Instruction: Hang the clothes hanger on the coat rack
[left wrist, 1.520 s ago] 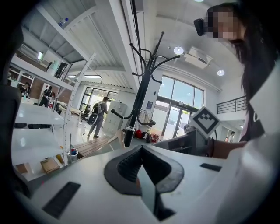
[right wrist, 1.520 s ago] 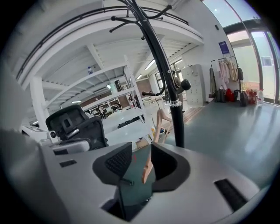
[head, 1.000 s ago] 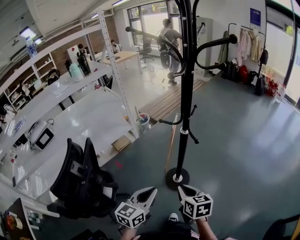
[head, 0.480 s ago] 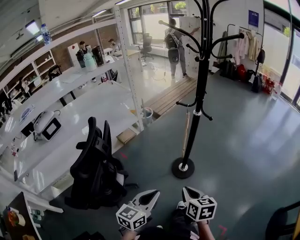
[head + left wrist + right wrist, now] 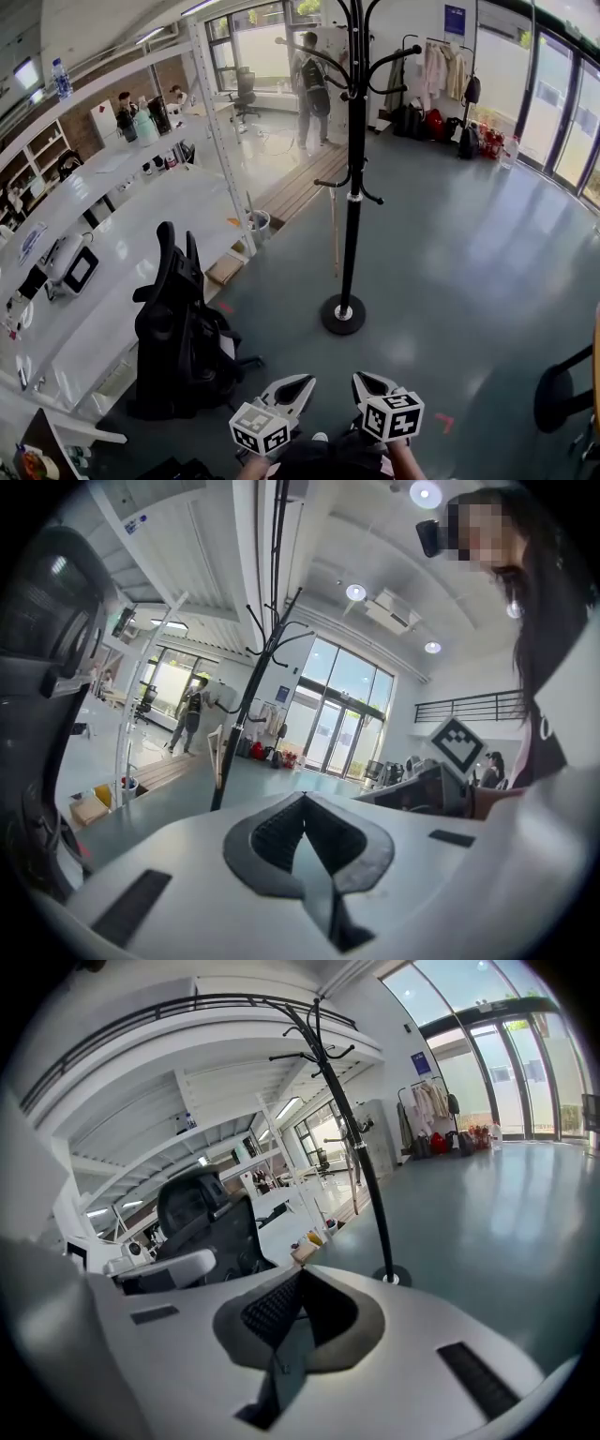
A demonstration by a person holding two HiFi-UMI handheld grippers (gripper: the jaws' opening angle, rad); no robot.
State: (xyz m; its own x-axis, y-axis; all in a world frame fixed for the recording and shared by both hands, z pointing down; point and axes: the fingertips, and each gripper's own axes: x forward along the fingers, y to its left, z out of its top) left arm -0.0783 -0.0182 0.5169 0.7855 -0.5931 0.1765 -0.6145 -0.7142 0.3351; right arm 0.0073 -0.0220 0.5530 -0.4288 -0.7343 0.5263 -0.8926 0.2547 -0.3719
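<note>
The bin by the bench: contents unclear. Your left gripper and right gripper sit low, jaws closed on nothing, facing the coat rack.

free: grey floor right | obstacles: coat rack ahead, office chair left

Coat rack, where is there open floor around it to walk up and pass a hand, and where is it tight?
Bare grey floor runs wide right of the coat rack, up to the glass doors. Also free: the floor nearer the person than its base. Left is crowded: the office chair and white shelving.
</note>
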